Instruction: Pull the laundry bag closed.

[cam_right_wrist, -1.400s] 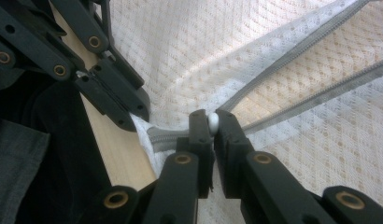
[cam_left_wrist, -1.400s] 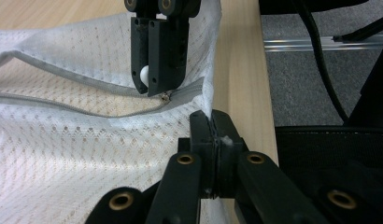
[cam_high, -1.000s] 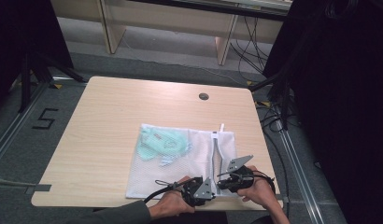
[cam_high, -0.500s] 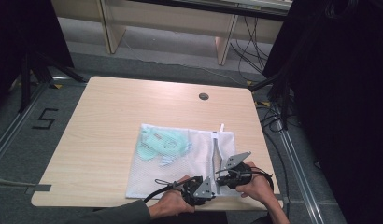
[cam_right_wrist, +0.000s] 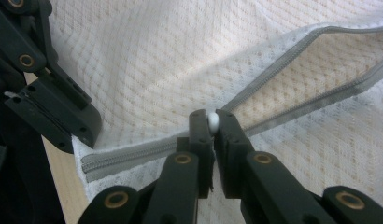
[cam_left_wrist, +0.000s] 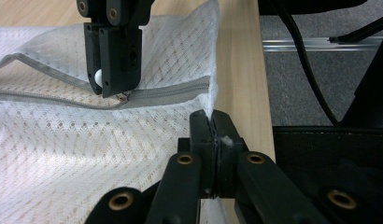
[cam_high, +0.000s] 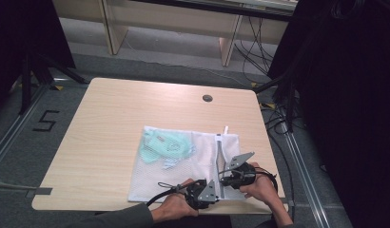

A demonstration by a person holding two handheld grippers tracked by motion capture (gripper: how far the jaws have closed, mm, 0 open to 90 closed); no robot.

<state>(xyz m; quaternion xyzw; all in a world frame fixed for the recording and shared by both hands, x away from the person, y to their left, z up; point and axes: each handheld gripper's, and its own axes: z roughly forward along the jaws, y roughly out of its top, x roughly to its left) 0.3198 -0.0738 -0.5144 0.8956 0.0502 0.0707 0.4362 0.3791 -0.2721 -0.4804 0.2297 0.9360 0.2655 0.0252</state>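
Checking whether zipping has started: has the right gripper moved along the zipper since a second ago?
No. The right gripper sits at the same spot on the mesh bag, equally far from the table's near edge.

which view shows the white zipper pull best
The right gripper view: the white zipper pull sits close up, pinched in the right gripper. The left gripper view shows it farther off, half hidden by those jaws. In the high view it is too small to make out on the mesh bag.

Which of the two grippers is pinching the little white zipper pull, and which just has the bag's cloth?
The right gripper pinches the white zipper pull. The left gripper is clamped on the corner of the mesh bag, beside the zipper's closed end.
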